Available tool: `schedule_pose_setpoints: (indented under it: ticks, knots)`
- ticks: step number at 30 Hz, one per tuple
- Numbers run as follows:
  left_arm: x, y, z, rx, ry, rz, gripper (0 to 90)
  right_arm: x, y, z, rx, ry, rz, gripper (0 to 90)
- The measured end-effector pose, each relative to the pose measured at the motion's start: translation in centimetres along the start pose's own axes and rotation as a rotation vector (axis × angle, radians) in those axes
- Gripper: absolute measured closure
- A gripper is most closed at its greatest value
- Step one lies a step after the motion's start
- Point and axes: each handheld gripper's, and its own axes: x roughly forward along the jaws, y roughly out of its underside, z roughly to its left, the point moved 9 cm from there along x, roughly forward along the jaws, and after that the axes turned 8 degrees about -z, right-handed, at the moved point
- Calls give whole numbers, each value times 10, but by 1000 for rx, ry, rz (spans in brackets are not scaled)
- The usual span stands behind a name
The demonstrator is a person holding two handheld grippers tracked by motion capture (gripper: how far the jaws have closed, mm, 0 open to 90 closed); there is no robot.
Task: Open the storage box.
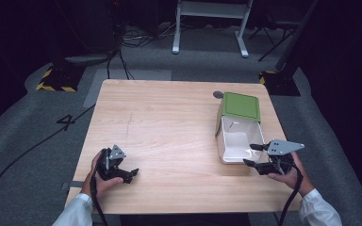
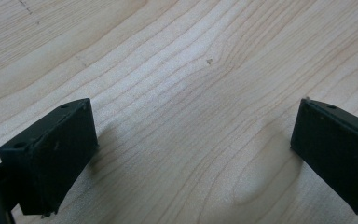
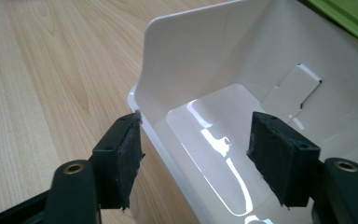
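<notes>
A white plastic box (image 1: 235,141) lies open on the right half of the wooden table (image 1: 169,122), its green lid (image 1: 241,106) swung back on the far side. My right gripper (image 1: 249,154) stands open at the box's near right rim. In the right gripper view the box (image 3: 242,70) is glossy and empty, with one pad (image 3: 126,154) outside its wall and the other over the inside; my right gripper (image 3: 196,154) holds nothing. My left gripper (image 1: 131,175) rests low at the table's front left, open over bare wood, and my left gripper (image 2: 193,144) has nothing between its fingers.
A small grey round disc (image 1: 218,94) sits in the tabletop just beyond the lid. Beyond the table, a white frame's legs (image 1: 210,28), floor cables (image 1: 122,61) and a yellow-and-black striped base (image 1: 56,80) stand on the grey carpet.
</notes>
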Motion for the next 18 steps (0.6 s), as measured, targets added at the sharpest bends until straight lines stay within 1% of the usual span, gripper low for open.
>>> schedule_pose_setpoints:
  ticks: [3,7,14,18]
  knots:
    - [0,0,0,-3,1,1,5,-5,1,-4,9,36,5,277]
    - [0,0,0,-1,1,0,5,-13,3,-5,14,61,-3,257]
    - [0,0,0,0,0,0,5,-24,3,-3,8,82,-29,213]
    - [0,0,0,-2,0,1,5,-32,0,1,5,85,-49,213]
